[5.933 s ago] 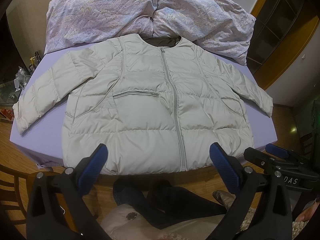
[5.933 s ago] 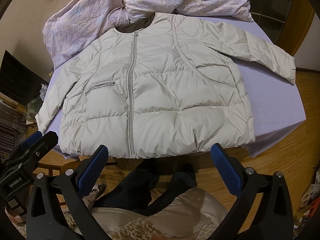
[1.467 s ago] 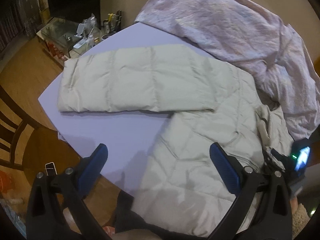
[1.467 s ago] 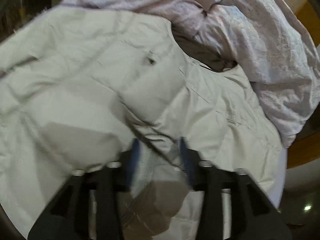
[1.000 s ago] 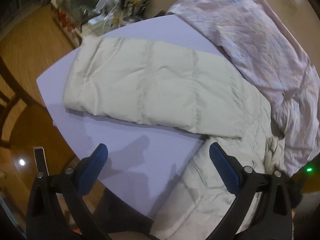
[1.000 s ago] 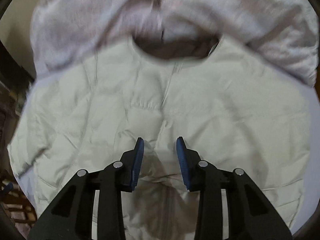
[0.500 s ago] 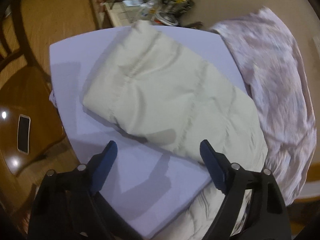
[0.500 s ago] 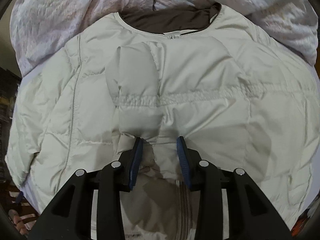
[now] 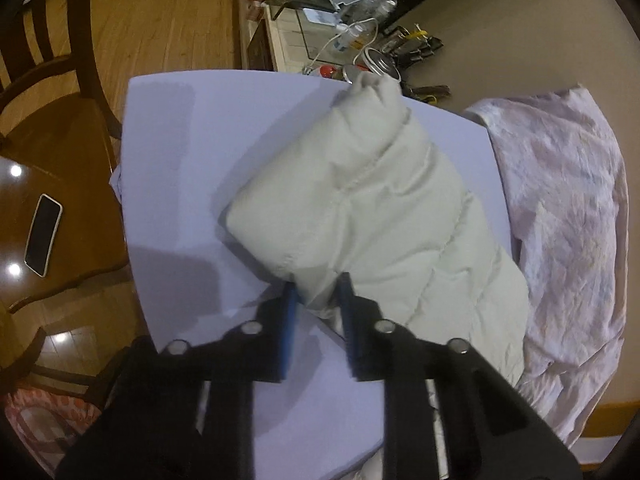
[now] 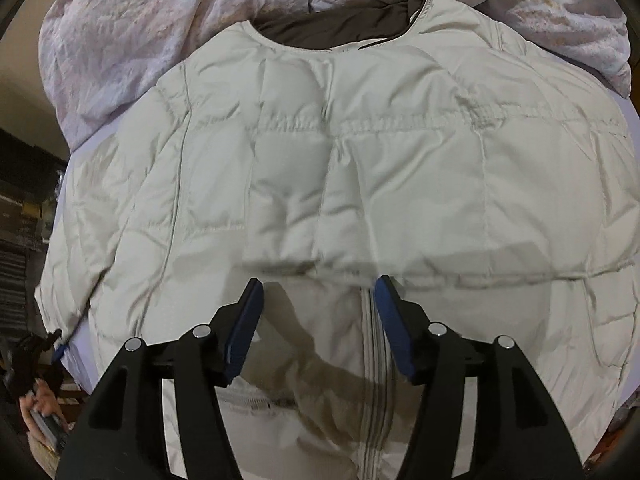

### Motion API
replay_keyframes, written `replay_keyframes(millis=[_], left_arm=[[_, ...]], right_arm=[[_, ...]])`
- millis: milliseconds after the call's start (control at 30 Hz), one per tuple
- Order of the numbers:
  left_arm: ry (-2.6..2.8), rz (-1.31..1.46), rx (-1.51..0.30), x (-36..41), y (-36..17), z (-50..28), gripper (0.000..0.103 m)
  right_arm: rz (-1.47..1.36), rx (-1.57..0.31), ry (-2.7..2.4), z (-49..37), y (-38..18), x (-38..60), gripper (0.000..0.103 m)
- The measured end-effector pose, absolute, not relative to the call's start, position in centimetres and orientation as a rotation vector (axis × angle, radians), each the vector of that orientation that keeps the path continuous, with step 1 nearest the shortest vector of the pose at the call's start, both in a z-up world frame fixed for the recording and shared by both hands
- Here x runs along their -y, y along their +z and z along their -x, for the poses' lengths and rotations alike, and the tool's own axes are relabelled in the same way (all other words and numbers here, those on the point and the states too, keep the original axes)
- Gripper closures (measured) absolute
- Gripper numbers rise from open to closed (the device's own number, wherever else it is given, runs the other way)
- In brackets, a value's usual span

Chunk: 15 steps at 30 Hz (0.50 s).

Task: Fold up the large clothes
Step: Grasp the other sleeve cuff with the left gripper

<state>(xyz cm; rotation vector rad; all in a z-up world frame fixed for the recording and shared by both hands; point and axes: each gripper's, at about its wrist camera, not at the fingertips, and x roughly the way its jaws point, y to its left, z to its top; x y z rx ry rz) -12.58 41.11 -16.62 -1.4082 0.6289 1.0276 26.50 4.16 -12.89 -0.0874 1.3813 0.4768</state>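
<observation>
A cream puffer jacket [image 10: 360, 168] is laid out on a lilac-covered desk [image 9: 176, 184], with its collar toward a crumpled pink floral sheet [image 10: 152, 20] heaped along the far edge. In the right wrist view the dark brown lining [image 10: 340, 26] is exposed at the neck opening, and one sleeve is seen folded across the chest, its cuff edge lying just ahead of the fingertips. The centre zipper [image 10: 370, 360] runs down the lower front panel, beneath the right-hand finger.

The left tongs [image 9: 316, 300] are closing on the edge of the other sleeve [image 9: 352, 200], near its cuff end; a pinch of the pale fabric is held between the blue pads [image 9: 289, 320]. That sleeve lies diagonally across the desk, with its far cuff corner raised and bunched.

The right tongs [image 10: 318, 308] are opening above the jacket front. Nothing is gripped; only the jacket surface and its shadow are seen between the jaws.

In the left wrist view a wooden chair [image 9: 52, 92] and a phone [image 9: 43, 234] on a polished wooden surface are noted beside the desk, and cluttered items on a low glass-topped unit [image 9: 320, 12] beyond it. A hand [image 10: 42, 404] is visible at the lower left edge of the right wrist view.
</observation>
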Motion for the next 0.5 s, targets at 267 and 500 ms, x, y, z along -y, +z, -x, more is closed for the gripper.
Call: replay_keyframes(millis=[267, 500], left_arm=[[0.996, 1.252, -0.567, -41.6, -12.8, 11.7, 0.100], [0.838, 0.955, -0.475, -39.8, -4.4, 7.1, 0.101]], right_arm=[[0.084, -1.356, 0.508, -25.1, -11.7, -2.6, 0.038], [0.030, -1.337, 0.519, -24.5, -10.5, -0.5, 0.037]])
